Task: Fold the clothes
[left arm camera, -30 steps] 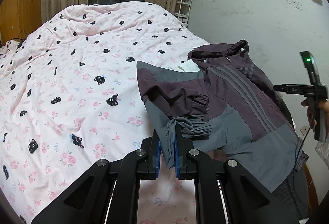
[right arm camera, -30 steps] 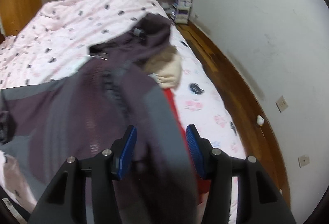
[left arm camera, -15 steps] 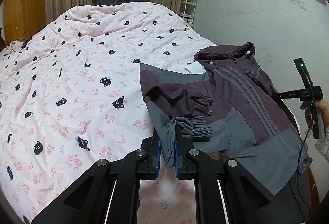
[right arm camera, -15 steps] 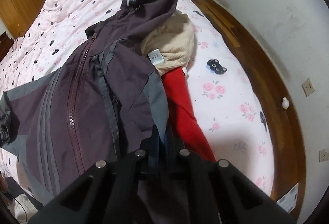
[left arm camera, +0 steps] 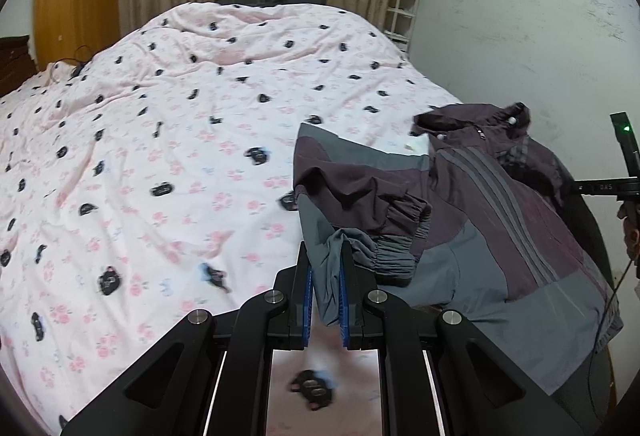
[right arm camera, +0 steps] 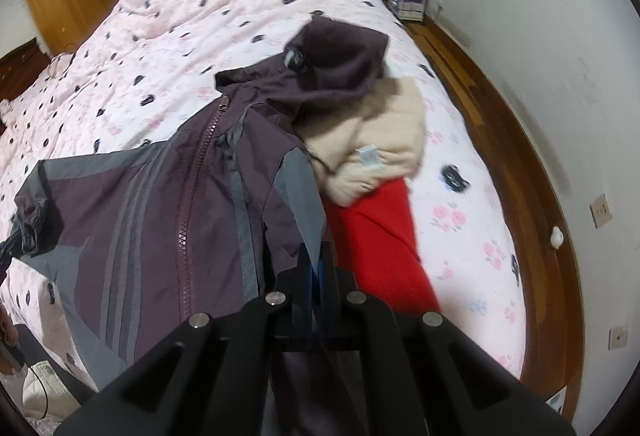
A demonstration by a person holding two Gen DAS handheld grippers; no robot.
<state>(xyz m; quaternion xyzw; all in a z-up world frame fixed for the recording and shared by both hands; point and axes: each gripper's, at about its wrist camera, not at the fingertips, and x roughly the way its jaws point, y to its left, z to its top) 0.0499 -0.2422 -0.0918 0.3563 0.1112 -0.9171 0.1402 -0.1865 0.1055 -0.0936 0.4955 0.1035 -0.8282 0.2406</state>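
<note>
Left tongs (left arm camera: 325,290) clenched the grey hem of the plum-and-grey zip-up hooded jacket (left arm camera: 472,212), which lay across the pink cat-print bed (left arm camera: 160,164). Right tongs (right arm camera: 315,268) pinched the jacket's opposite edge, beside a red garment (right arm camera: 376,236) and a cream fleece (right arm camera: 376,148).

Purple-grey striped jacket (left arm camera: 472,220), pink floral duvet (left arm camera: 160,140)
</note>
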